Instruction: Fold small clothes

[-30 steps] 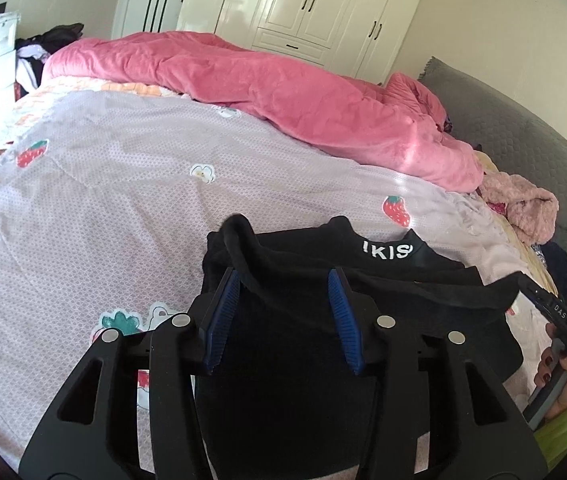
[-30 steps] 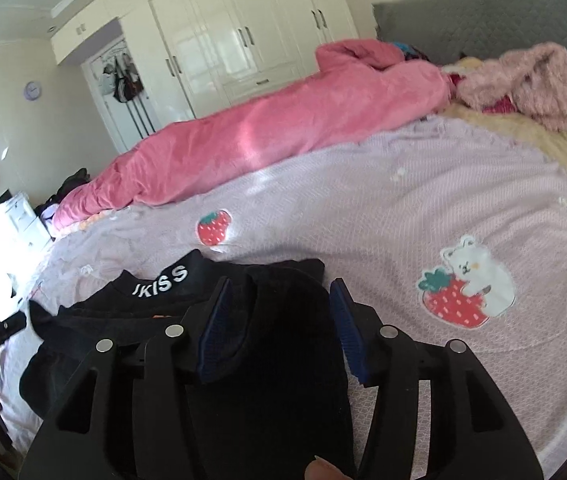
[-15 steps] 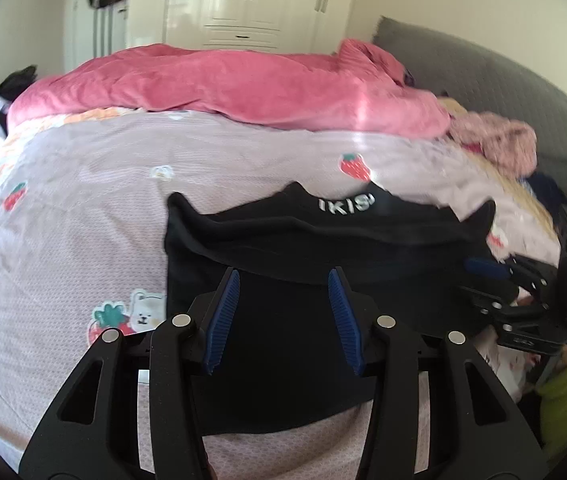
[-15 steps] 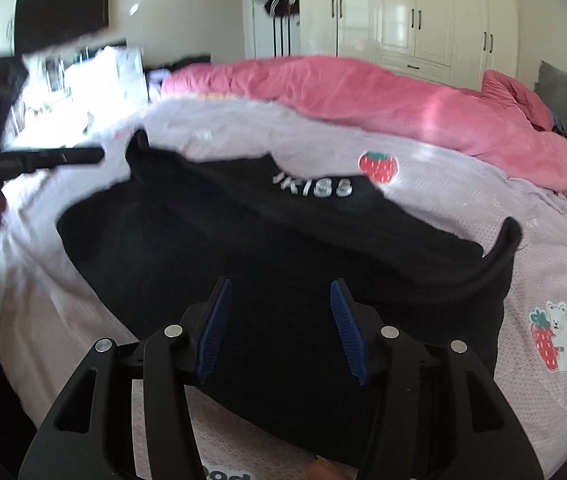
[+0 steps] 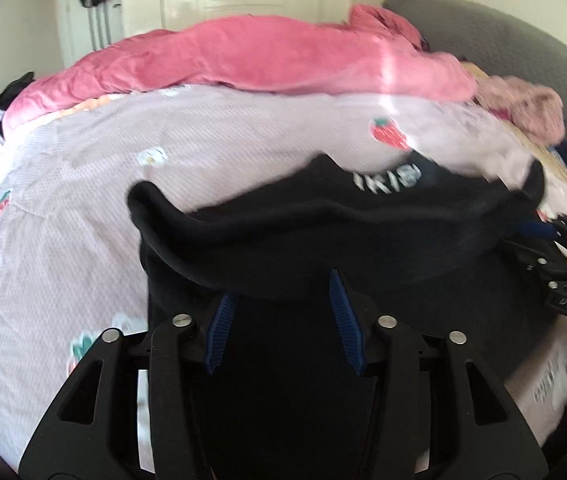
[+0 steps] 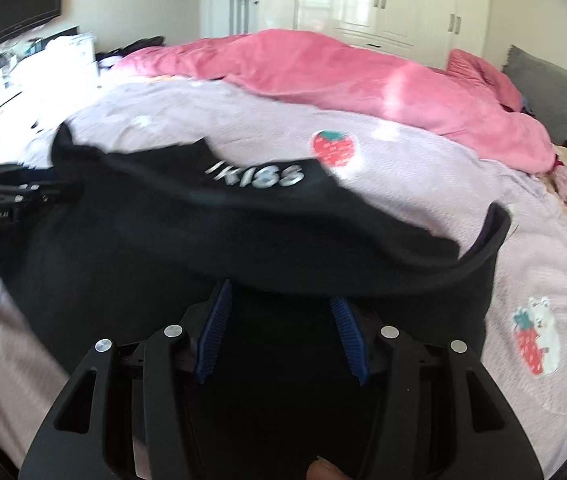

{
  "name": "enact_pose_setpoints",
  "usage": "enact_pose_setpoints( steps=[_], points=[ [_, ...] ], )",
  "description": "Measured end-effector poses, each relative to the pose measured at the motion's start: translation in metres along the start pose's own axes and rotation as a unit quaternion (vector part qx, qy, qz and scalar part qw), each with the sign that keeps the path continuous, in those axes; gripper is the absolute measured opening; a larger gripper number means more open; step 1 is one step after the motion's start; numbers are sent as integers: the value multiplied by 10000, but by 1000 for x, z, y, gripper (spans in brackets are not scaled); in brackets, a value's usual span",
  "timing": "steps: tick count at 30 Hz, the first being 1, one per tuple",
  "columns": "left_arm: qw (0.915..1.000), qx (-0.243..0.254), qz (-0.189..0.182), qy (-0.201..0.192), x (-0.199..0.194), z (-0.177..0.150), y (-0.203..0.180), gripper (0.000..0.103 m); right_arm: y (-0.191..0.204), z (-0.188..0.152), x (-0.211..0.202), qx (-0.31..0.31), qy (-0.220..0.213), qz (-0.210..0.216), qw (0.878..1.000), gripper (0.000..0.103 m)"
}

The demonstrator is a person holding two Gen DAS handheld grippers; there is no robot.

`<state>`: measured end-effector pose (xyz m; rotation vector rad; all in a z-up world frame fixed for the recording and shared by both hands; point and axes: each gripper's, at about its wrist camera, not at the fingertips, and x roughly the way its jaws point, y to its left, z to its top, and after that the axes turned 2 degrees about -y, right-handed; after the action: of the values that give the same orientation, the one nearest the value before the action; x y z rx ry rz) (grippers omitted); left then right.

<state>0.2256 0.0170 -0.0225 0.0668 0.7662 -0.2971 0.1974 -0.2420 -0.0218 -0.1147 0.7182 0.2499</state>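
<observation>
Two grippers, left [image 5: 281, 312] and right [image 6: 281, 320], each with jaws set wide and a black garment [image 6: 243, 240] draped over their tips above the bed [image 6: 423, 168]; unpinched, the cloth could slide off and bunch.

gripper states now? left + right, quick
Left hand-held gripper: jaws apart, black garment draped over the tips; grip cannot be told.
Right hand-held gripper: same.
</observation>
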Motion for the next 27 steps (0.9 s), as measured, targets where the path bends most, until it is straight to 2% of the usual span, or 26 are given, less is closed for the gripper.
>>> enact_pose_setpoints(
  steps=[3,7,11,16,22,25,27],
  points=[
    [9989,-396,-81,-247,0,5,17,45,-20,8,9,337,-34,-113,9994,50],
    [9940,-800,-51,-746,-19,13,40,62,-43,18,15,752,-163,-345,9964,50],
    [9870,-1223,-129,-1033,-35,17,63,64,-62,16,5,1168,-466,-472,9909,50],
    [9862,-1445,137,-796,-36,15,76,64,-84,8,-19,1486,-785,-676,9835,50],
    [9844,-1733,118,-287,-18,0,89,64,-109,-7,-22,1606,-455,-1159,9791,53],
    [9863,-1646,54,-63,-8,-5,83,64,-118,-10,-15,1784,-332,-994,9784,53],
    [9877,-1563,24,-13,-4,-6,78,57,-119,-12,-7,1898,-208,-776,9785,53]
  ],
)
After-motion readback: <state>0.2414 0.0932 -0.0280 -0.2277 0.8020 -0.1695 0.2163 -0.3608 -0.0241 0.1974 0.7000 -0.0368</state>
